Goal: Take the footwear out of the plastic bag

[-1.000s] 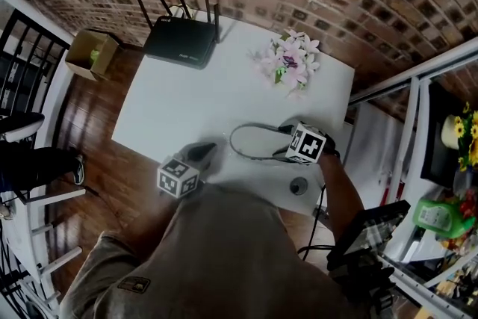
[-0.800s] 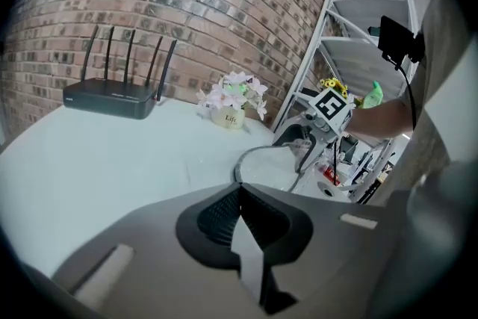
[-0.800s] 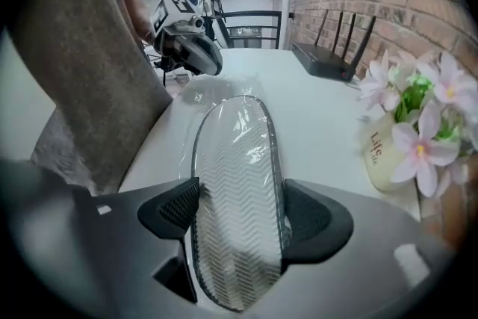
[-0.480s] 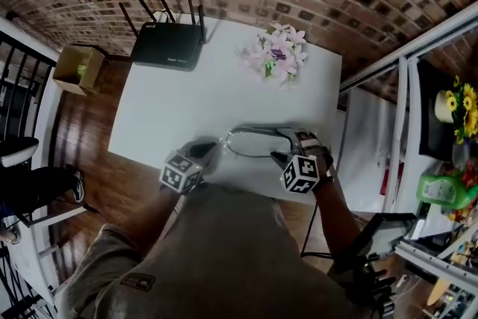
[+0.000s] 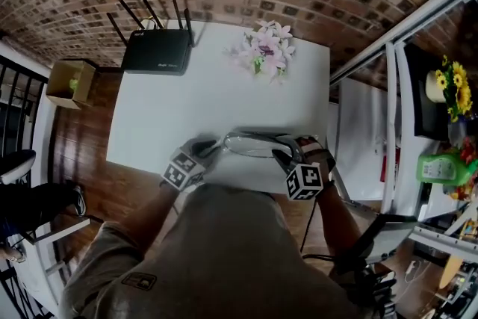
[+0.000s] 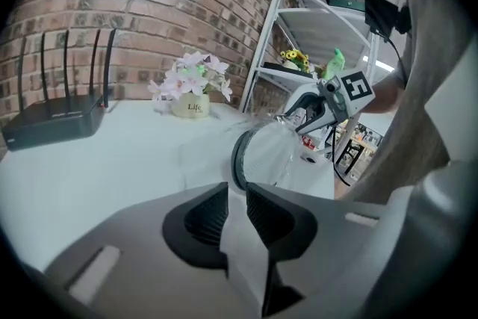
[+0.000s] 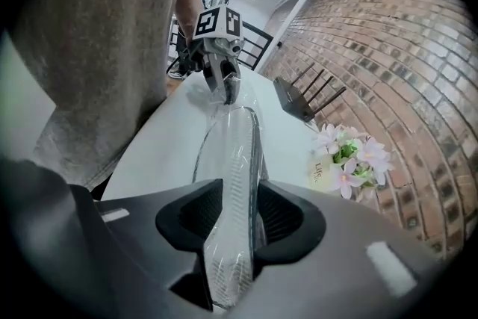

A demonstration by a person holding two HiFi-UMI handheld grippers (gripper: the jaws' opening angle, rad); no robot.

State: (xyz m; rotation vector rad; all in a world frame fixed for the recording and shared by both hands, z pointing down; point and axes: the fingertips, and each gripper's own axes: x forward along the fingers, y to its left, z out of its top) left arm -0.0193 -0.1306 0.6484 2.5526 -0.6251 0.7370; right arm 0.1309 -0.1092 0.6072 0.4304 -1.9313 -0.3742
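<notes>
A clear plastic bag (image 5: 250, 144) with a pale, dark-edged piece of footwear (image 7: 235, 160) inside hangs between my two grippers over the near edge of the white table (image 5: 194, 93). My right gripper (image 5: 284, 155) (image 7: 239, 213) has just been closing and its pads now press on the bagged footwear's right end. At the bag's left end, my left gripper (image 5: 205, 152) (image 6: 236, 198) has just been opening; the bag's thin plastic edge (image 6: 243, 250) still lies between its parted pads. The bag (image 6: 272, 153) bulges toward the right gripper (image 6: 314, 110).
A black router (image 5: 158, 51) and a pot of pink flowers (image 5: 263, 52) stand at the table's far side by the brick wall. A white metal shelf rack (image 5: 388, 86) is on the right, and a cardboard box (image 5: 67, 82) sits on the wooden floor at the left.
My right gripper came back toward me, rose and took the bag's right end. The left gripper shifted slightly. The bag now stretches between the two.
</notes>
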